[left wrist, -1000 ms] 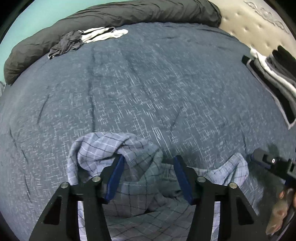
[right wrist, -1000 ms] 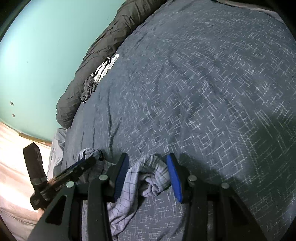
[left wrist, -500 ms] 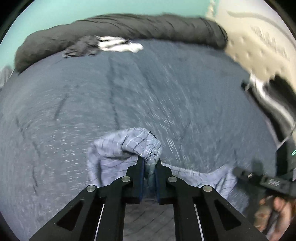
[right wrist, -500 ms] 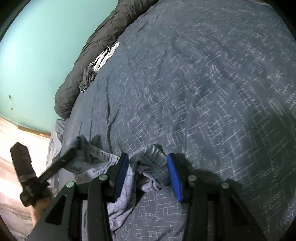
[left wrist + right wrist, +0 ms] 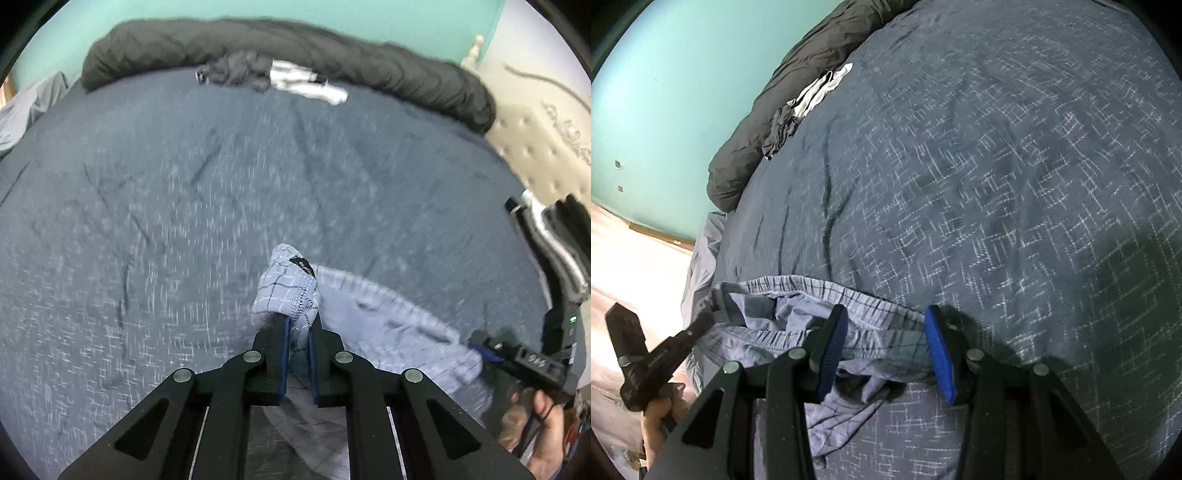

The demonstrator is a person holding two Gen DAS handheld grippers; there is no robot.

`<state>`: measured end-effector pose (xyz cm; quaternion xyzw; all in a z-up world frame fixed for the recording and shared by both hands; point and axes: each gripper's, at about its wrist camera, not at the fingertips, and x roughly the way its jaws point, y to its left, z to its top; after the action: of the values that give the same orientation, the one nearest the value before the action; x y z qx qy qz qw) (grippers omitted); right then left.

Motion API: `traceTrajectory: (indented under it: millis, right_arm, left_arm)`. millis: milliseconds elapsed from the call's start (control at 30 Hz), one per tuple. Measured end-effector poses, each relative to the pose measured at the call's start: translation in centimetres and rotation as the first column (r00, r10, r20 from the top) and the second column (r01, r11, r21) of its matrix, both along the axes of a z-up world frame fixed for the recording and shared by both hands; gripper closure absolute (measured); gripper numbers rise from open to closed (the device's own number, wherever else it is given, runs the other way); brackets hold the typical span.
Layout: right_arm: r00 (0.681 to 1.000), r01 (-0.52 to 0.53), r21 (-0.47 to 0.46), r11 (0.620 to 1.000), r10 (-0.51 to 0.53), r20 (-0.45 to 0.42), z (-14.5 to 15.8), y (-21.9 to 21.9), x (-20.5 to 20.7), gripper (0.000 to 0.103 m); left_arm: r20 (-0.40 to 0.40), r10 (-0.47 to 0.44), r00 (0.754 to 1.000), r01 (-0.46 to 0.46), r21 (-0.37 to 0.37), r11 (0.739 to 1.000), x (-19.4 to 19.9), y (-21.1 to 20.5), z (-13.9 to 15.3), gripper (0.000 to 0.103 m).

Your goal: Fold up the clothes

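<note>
Two tools work the plaid shorts (image 5: pixel 388 317): left tool (image 5: pixel 297 328) pinches one waistband end, right tool (image 5: pixel 884 350) half-open astride it; pull toward nine o'clock, keeping the band taut.

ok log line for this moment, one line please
left tongs: shut on plaid shorts, waistband corner lifted | right tongs: open, waistband between pads | surface: blue bedspread | stage: spreading shorts before folding

The left gripper (image 5: pixel 297 332) points down and has just squeezed shut on a bunch of the checked shorts (image 5: pixel 291 288). The right gripper (image 5: pixel 886 350) has its jaws apart over the shorts' waistband, and a hand (image 5: pixel 546 435) holds its handle.
</note>
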<state>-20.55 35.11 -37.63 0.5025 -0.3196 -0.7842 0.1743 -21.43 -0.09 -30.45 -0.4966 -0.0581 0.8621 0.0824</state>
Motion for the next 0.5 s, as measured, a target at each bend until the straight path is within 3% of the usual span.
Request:
traceTrajectory:
  millis: [67, 133, 233, 400, 500]
  right_arm:
    - [1.000, 0.005, -0.005, 1.000, -0.005, 0.004, -0.2, 0.2, 0.0, 0.059]
    - [1.000, 0.006, -0.004, 1.000, -0.006, 0.003, -0.3, 0.4, 0.1, 0.059]
    - [1.000, 0.010, -0.008, 1.000, -0.010, 0.004, -0.4, 0.9, 0.0, 0.059]
    - [1.000, 0.011, -0.016, 1.000, -0.011, 0.006, -0.6, 1.2, 0.0, 0.059]
    - [1.000, 0.013, -0.019, 1.000, -0.013, 0.005, -0.6, 1.4, 0.3, 0.059]
  left_arm:
    - [0.005, 0.008, 1.000, -0.008, 0.000, 1.000, -0.3, -0.5, -0.2, 0.091]
    - [-0.003, 0.016, 1.000, -0.016, 0.003, 1.000, -0.4, -0.8, 0.1, 0.077]
    - [-0.007, 0.032, 0.999, -0.032, 0.020, 0.999, -0.9, -1.6, 0.3, 0.069]
    - [-0.006, 0.036, 0.999, -0.036, 0.016, 0.999, -2.4, -1.8, 0.2, 0.067]
    - [-0.006, 0.032, 0.999, -0.031, 0.014, 0.999, -3.2, -1.6, 0.2, 0.051]
